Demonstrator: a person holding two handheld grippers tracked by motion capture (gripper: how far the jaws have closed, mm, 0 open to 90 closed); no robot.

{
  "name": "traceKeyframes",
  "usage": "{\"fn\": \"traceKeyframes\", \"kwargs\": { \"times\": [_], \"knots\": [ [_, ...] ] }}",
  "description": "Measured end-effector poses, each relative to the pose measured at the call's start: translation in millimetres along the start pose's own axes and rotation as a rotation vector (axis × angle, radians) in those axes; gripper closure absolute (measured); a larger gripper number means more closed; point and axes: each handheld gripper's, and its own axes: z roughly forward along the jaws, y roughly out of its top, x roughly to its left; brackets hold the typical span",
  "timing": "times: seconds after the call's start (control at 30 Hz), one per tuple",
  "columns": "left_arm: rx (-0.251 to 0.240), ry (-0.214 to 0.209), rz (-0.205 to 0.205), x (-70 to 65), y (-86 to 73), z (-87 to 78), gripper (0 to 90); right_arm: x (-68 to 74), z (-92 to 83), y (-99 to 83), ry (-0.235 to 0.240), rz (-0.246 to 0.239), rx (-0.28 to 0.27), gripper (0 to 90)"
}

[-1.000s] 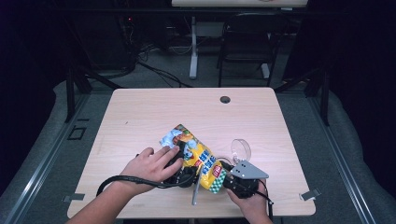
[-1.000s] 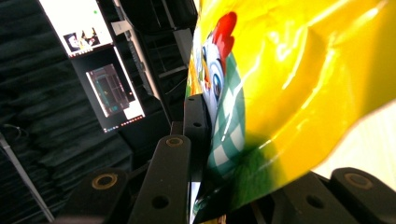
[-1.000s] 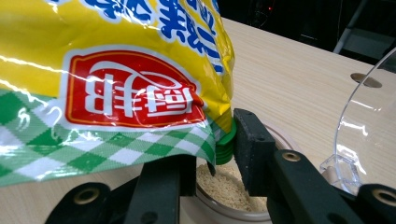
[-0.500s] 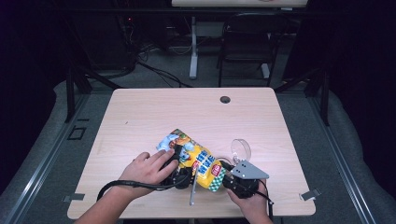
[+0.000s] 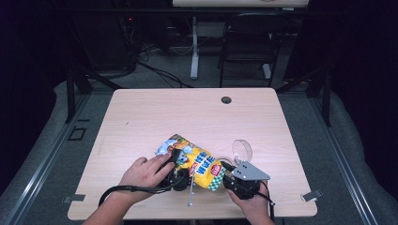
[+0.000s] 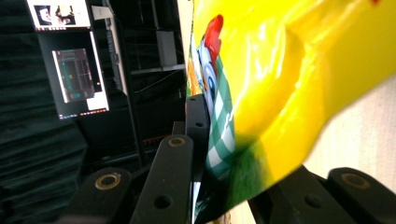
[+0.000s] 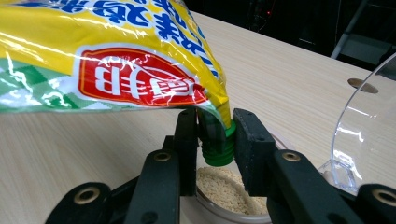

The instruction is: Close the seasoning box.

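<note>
Pouring step in hand, by my reading: a crinkled yellow plastic seasoning pouch with blue lettering, a red label and a green spout (image 5: pixel 199 161) is held over a small round clear container of pale granules (image 7: pixel 229 189) near the front edge of the light wooden table (image 5: pixel 187 112). Right gripper (image 7: pixel 215 140) is clamped on the pouch's green spout, jaws pressing it from both sides, mouth aimed down just above the granules. Left gripper (image 6: pixel 233 154) grips the pouch body at its far end; the film bulges between the jaws, which press into it. The container's clear hinged lid (image 5: pixel 242 149) stands up, just beside the right gripper. A thin grey metal rod (image 5: pixel 190 191) lies on the table below the pouch. Next move probably calls for a steady squeeze or tilt from the left while the right keeps the spout centred over the opening; a slip would scatter granules on the tabletop. Hard to make out: whether anything is flowing from the spout, how full the container is since its rim is cut off, and the left jaw tips, hidden by the pouch.
</note>
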Motion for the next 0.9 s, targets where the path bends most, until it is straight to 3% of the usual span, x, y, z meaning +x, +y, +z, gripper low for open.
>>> {"fn": "traceKeyframes", "kwargs": {
  "times": [0.27, 0.3, 0.6, 0.9],
  "knots": [
    [-0.022, -0.026, -0.08, -7.7, -5.0, 3.9, 83.4, 0.5, 0.6, 0.4, -0.001, -0.007, -0.003, 71.4],
    [-0.017, -0.029, -0.075, -7.8, -5.4, 4.1, 83.4, 0.5, 0.5, 0.5, -0.002, -0.006, -0.003, 71.4],
    [-0.049, -0.067, -0.183, -17.0, -9.6, 9.8, 83.6, 0.0, 0.0, 0.8, -0.007, -0.003, -0.012, 71.4],
    [-0.074, -0.083, -0.235, -23.7, -12.7, 13.7, 83.8, 0.2, 0.0, 1.2, -0.007, -0.009, -0.014, 71.4]
  ]
}}
